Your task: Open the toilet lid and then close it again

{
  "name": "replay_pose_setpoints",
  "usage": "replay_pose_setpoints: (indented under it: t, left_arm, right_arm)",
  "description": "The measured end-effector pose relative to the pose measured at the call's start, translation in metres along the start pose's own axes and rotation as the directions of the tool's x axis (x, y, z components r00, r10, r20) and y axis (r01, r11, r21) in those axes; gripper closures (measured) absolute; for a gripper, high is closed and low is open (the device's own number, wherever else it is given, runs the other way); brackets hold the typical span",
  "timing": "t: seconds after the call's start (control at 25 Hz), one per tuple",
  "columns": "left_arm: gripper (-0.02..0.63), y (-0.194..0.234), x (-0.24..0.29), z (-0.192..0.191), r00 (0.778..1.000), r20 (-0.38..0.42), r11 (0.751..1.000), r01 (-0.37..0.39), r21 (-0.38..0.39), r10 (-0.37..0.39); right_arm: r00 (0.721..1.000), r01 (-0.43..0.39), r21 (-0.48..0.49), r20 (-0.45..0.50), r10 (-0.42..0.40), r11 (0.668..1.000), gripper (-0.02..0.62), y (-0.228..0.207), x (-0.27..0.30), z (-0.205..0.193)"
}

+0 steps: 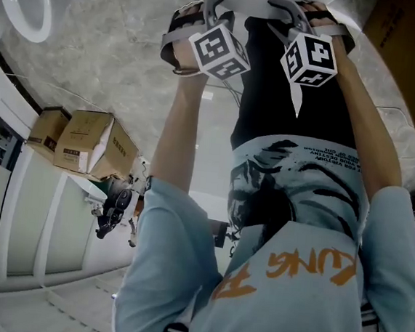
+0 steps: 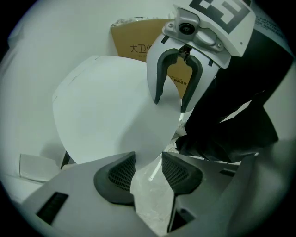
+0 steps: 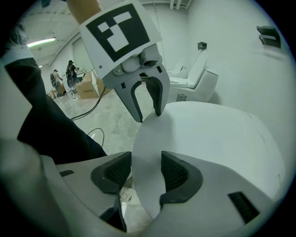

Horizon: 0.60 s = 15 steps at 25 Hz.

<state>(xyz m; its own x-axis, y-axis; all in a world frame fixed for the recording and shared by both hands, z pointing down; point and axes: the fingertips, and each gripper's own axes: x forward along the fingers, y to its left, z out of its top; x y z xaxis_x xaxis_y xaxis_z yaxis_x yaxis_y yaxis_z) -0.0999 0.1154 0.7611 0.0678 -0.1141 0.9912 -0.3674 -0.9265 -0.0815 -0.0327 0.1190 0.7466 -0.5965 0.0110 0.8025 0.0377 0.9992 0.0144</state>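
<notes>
- Toilet lid [image 2: 106,106]: front rim sits between the jaws of both hand-held grippers; the white disc runs away ahead of them, towards a hinge that no view shows.
- Left hand-held gripper [image 2: 148,162]: jaws part-way closed and clamped on the rim. The bite looks shallow, tips only, with floor visible below the pads, so that grip is probably the weaker one.
- Right hand-held gripper [image 3: 147,166]: jaws part-way closed, pads pressing either face of the rim, and a deeper bite.
- Relation that matters: the two grippers sit near each other on the same rim, neither nearer the hinge. The rim line runs from one to the other, and the lid's long axis runs straight ahead of both.
- Judgement: the move is a swing about the far hinge, so both hands should follow one arc together. Uneven travel would twist the lid or slip the left tips off.
- Floor [image 1: 128,81]: grey marbled, hard, directly under the jaws.
- Room: cardboard box [image 2: 134,39] just beyond the lid, another toilet [image 3: 196,78] by the wall, and a cable [image 3: 88,109] on the floor.
</notes>
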Motion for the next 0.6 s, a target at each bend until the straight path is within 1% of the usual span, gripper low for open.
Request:
replay_pose_setpoints:
  t: [0.12, 0.24, 0.32, 0.36, 0.4, 0.44, 0.48, 0.56, 0.6]
  left_arm:
    - [0.411, 0.001, 0.012, -0.002, 1.0, 0.017, 1.0, -0.007, -0.003, 0.007]
    - [0.411, 0.004, 0.014, -0.001, 0.999, 0.044, 0.999, -0.029, -0.014, 0.029]
    - [0.41, 0.001, 0.014, -0.001, 0.999, 0.036, 1.0, -0.025, -0.018, 0.026]
    - [0.41, 0.0, 0.013, -0.002, 1.0, 0.024, 1.0, -0.017, -0.018, 0.018]
    - [0.411, -0.001, 0.012, -0.003, 1.0, 0.011, 1.0, -0.008, -0.018, 0.008]
    - [0.411, -0.001, 0.01, -0.004, 1.0, -0.002, 1.0, 0.001, -0.022, -0.001]
    - [0.411, -0.002, 0.009, -0.006, 1.0, -0.013, 0.999, 0.012, -0.029, -0.012]
    - [0.41, -0.005, 0.004, -0.006, 0.999, -0.028, 0.996, 0.042, -0.076, -0.044]
    - [0.408, -0.005, 0.0, -0.006, 0.998, -0.027, 0.991, 0.058, -0.121, -0.061]
  right_arm:
    - [1.0, -0.007, 0.017, 0.012, 0.007, 1.0, 0.377, -0.001, 0.009, -0.005]
    - [1.0, 0.005, 0.019, 0.025, -0.005, 1.0, 0.377, -0.005, 0.009, -0.005]
    - [1.0, -0.004, 0.02, 0.014, 0.004, 1.0, 0.377, -0.001, 0.009, -0.005]
    - [1.0, -0.013, 0.038, 0.011, 0.013, 0.999, 0.377, 0.0, 0.009, -0.004]
    - [1.0, -0.023, 0.077, 0.014, 0.022, 0.997, 0.385, 0.0, 0.008, -0.002]
    - [0.999, -0.032, 0.136, 0.025, 0.029, 0.99, 0.432, -0.003, 0.006, 0.002]
    - [0.999, -0.04, 0.203, 0.041, 0.032, 0.978, 0.463, -0.006, 0.002, 0.005]
    - [0.997, -0.051, 0.302, 0.062, 0.034, 0.952, 0.472, -0.014, -0.008, 0.01]
    - [0.997, -0.05, 0.328, 0.065, 0.03, 0.943, 0.473, -0.018, -0.014, 0.012]
